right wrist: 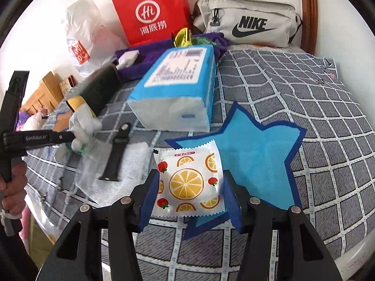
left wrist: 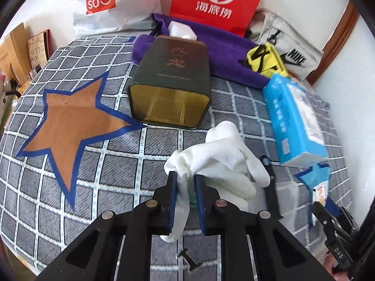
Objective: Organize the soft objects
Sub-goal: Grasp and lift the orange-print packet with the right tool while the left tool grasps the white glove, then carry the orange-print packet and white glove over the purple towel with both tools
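My left gripper [left wrist: 185, 175] is shut on a white cloth glove [left wrist: 218, 161] and holds it above the checked bedspread, near the open dark green tin [left wrist: 171, 89]. An orange star patch [left wrist: 70, 121] lies to its left. My right gripper [right wrist: 189, 175] is shut on a fruit-print packet [right wrist: 189, 182] at the left edge of a blue star patch [right wrist: 253, 161]. The left gripper and the glove [right wrist: 82, 126] also show in the right wrist view, at the left.
A blue tissue pack [left wrist: 295, 119] [right wrist: 178, 86] lies between the grippers. A black strap [right wrist: 116, 152] lies on a clear bag. At the back are a purple towel [left wrist: 225, 53], a red paper bag [left wrist: 215, 2], a Miniso bag [left wrist: 112, 2], a grey Nike pouch [right wrist: 248, 21] and a yellow item [left wrist: 267, 61].
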Demonstrator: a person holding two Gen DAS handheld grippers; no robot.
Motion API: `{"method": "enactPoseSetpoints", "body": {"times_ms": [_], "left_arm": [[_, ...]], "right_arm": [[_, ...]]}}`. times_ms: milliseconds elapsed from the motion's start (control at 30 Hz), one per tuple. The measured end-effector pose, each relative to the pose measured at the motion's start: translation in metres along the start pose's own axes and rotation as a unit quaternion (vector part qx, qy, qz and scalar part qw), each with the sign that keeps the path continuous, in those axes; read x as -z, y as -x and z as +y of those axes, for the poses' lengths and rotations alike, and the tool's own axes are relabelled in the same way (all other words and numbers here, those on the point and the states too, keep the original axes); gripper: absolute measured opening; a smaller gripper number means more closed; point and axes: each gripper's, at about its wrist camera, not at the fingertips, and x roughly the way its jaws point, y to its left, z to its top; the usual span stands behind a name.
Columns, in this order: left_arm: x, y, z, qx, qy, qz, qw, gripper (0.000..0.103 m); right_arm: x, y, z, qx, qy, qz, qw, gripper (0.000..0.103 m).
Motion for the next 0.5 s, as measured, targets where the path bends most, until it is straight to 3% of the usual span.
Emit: {"method": "enactPoseSetpoints", "body": {"times_ms": [500], "left_arm": [[-0.012,0.084,0.005,0.015,0.018,-0.076,0.9968,0.015]], "right_arm": [[-0.031,0.063,0.027,-0.013,0.026,-0.057,0.998,0.053]]}}
